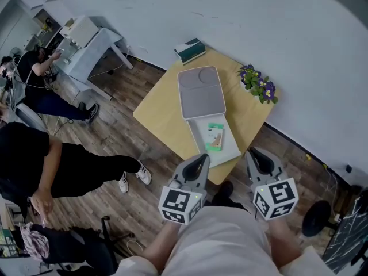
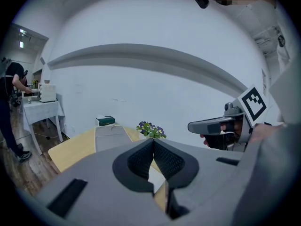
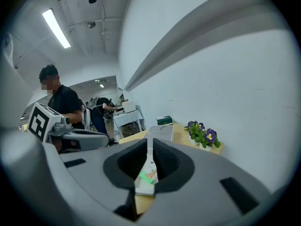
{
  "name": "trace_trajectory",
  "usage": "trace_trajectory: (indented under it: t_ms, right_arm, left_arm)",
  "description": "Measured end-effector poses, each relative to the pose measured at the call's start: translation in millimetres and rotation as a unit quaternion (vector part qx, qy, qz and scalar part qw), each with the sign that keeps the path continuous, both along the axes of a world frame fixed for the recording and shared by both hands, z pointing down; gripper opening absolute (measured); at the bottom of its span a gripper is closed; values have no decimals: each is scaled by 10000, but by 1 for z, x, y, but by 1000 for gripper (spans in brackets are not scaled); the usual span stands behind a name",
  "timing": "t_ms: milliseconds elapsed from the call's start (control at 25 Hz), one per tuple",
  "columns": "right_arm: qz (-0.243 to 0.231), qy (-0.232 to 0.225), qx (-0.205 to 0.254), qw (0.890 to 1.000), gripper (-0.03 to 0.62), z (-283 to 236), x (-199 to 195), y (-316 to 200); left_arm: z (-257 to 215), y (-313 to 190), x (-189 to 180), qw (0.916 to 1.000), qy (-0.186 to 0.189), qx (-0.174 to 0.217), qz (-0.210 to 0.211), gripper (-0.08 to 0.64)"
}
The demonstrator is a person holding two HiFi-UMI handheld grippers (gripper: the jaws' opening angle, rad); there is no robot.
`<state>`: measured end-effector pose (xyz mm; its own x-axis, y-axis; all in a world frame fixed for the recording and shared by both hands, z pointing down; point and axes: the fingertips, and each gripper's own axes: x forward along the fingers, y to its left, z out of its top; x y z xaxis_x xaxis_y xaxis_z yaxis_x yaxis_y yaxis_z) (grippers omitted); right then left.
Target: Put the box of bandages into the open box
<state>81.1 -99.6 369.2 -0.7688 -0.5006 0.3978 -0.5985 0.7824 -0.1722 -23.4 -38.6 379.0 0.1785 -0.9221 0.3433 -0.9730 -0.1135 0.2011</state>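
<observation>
The box of bandages (image 1: pixel 215 137), green and beige, lies flat inside the white base of the open box (image 1: pixel 230 151) on the wooden table (image 1: pixel 161 117). The box's grey lid (image 1: pixel 199 91) is folded back beyond it. Both grippers hover at the table's near edge, apart from the box. My left gripper (image 1: pixel 201 157) (image 2: pixel 153 142) is shut, pads touching, with nothing in it. The right gripper (image 1: pixel 253 153) (image 3: pixel 150 147) shows a narrow gap with nothing between its pads; through that gap I see the bandages (image 3: pixel 149 175).
A dark green box (image 1: pixel 190 50) sits at the table's far corner, a pot of purple flowers (image 1: pixel 259 84) at its right edge by the wall. People (image 1: pixel 52 160) and a small white table (image 1: pixel 86 45) are on the left, over a wood floor.
</observation>
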Motion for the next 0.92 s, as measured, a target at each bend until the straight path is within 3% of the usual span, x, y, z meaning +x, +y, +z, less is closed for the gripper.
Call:
trace_trajectory:
  t_ms: [920]
  right_arm:
    - [-3,-145,79,9999,5,-9,1,9]
  left_arm:
    - [-6,3,3,9999,17,99,-34,3]
